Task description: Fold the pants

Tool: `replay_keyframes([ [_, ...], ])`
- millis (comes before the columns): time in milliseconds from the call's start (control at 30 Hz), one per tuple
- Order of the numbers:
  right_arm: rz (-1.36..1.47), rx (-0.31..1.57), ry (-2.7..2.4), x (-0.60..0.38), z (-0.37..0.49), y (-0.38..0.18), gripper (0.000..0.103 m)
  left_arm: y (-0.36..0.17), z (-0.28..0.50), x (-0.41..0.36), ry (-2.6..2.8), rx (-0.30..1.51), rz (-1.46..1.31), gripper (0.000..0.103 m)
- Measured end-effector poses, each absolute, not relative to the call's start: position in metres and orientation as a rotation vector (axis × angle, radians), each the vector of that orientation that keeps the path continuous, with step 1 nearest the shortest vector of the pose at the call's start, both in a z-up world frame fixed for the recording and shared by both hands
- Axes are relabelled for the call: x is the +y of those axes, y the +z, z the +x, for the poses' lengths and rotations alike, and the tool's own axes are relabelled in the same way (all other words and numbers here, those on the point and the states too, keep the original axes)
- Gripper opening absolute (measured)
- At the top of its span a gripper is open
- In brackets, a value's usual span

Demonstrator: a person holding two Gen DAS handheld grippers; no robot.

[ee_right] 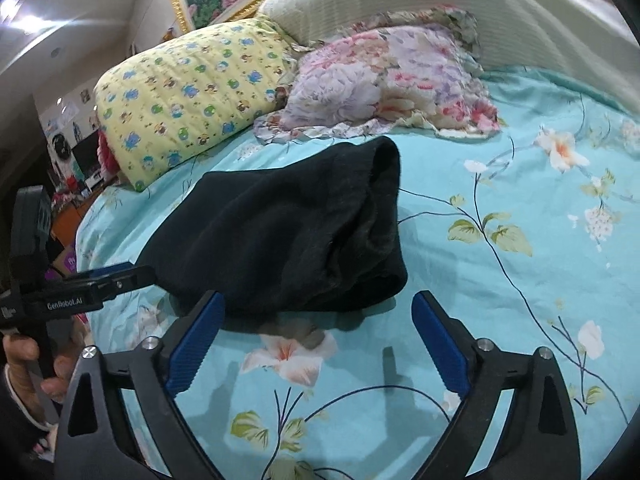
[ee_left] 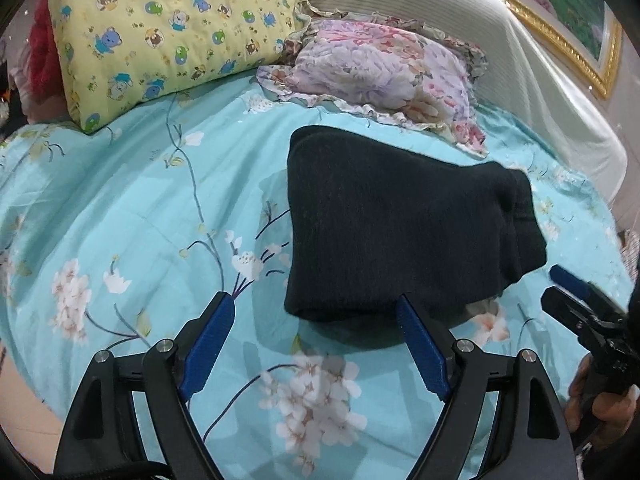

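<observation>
The black pants [ee_left: 400, 232] lie folded into a compact bundle on the turquoise floral bedspread [ee_left: 140, 220]; they also show in the right wrist view [ee_right: 288, 236]. My left gripper [ee_left: 316, 308] is open and empty, just in front of the bundle's near edge. My right gripper [ee_right: 318, 306] is open and empty, also just short of the bundle's near edge. The right gripper shows at the right edge of the left wrist view [ee_left: 576, 292], and the left gripper shows at the left of the right wrist view [ee_right: 116, 276].
A yellow bear-print pillow [ee_left: 168, 36] and a pink-purple floral pillow [ee_left: 384, 68] lie at the head of the bed beyond the pants. A white padded headboard [ee_left: 500, 40] curves behind them. The bed's edge drops off at the left [ee_left: 24, 412].
</observation>
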State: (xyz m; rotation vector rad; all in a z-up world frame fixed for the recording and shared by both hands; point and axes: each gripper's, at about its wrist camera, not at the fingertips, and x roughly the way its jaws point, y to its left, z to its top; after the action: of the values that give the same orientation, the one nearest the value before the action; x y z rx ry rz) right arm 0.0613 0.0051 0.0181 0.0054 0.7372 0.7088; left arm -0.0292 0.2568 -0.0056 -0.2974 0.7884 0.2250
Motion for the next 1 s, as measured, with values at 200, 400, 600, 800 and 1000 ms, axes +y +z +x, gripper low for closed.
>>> replay_keyframes([
  [200, -0.060, 0.691, 0.728, 0.012, 0.048, 0.022, 0.097, -0.011, -0.034, 0.245, 0.236, 0.810, -0.225, 0.084],
  [400, -0.070, 0.660, 0.727, 0.015, 0.041, 0.022, 0.097, -0.017, -0.039, 0.240, 0.261, 0.816, -0.197, 0.085],
  [600, -0.088, 0.659, 0.721, 0.018, 0.036, 0.016, 0.098, -0.022, -0.040, 0.236, 0.271, 0.818, -0.171, 0.085],
  [800, -0.096, 0.661, 0.717, 0.021, 0.033, 0.013, 0.098, -0.026, -0.039, 0.231, 0.262, 0.822, -0.168, 0.085],
  [1000, -0.090, 0.652, 0.702, 0.021, 0.033, 0.011, 0.098, -0.027, -0.037, 0.229, 0.254, 0.821, -0.165, 0.085],
])
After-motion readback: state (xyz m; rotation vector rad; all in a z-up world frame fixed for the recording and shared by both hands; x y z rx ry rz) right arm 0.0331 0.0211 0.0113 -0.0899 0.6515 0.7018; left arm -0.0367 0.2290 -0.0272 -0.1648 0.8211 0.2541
